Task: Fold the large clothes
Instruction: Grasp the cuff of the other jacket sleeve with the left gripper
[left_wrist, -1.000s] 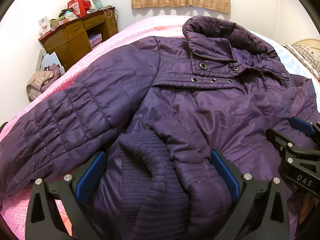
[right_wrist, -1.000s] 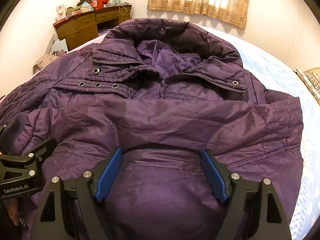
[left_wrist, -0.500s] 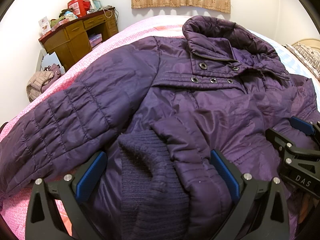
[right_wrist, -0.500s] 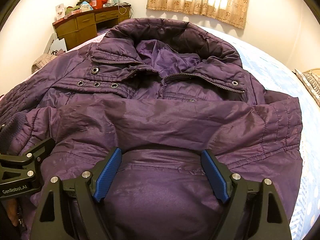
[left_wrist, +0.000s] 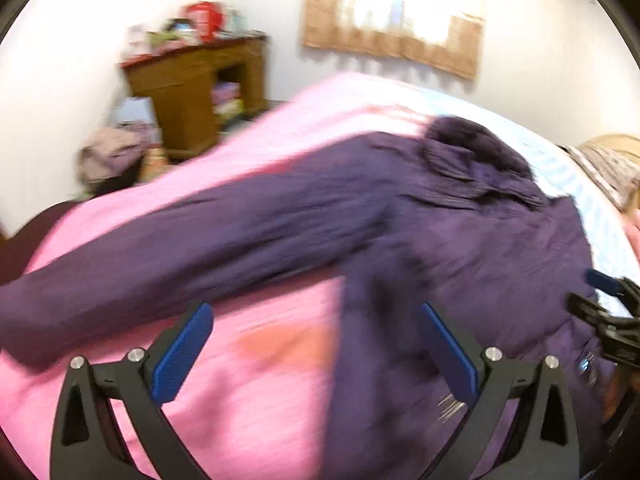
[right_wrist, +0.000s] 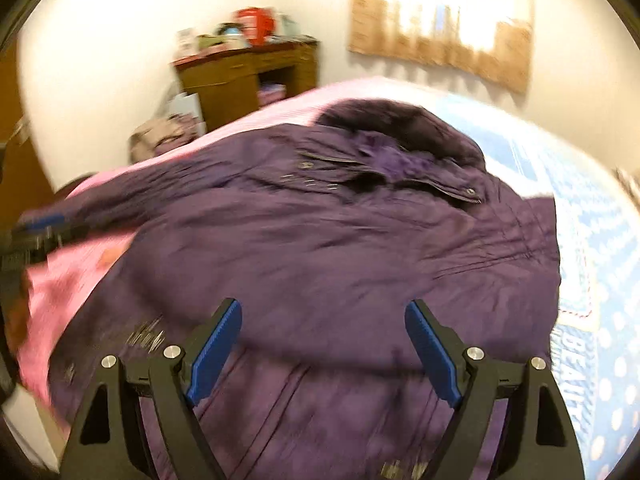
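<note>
Pulled back from the purple jacket [right_wrist: 340, 248], both grippers [left_wrist: 316, 356] [right_wrist: 320, 348] gaping empty; soft, slippery, bulky, best seized at hem.

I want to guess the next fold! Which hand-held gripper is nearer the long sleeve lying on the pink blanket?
Probably left: the left hand-held gripper hangs open just below the outstretched sleeve.

One jacket [right_wrist: 340, 248], two grippers [left_wrist: 316, 344] [right_wrist: 324, 344], one bed [left_wrist: 280, 148], one desk [right_wrist: 244, 76], one curtain [right_wrist: 440, 40] showing.
</note>
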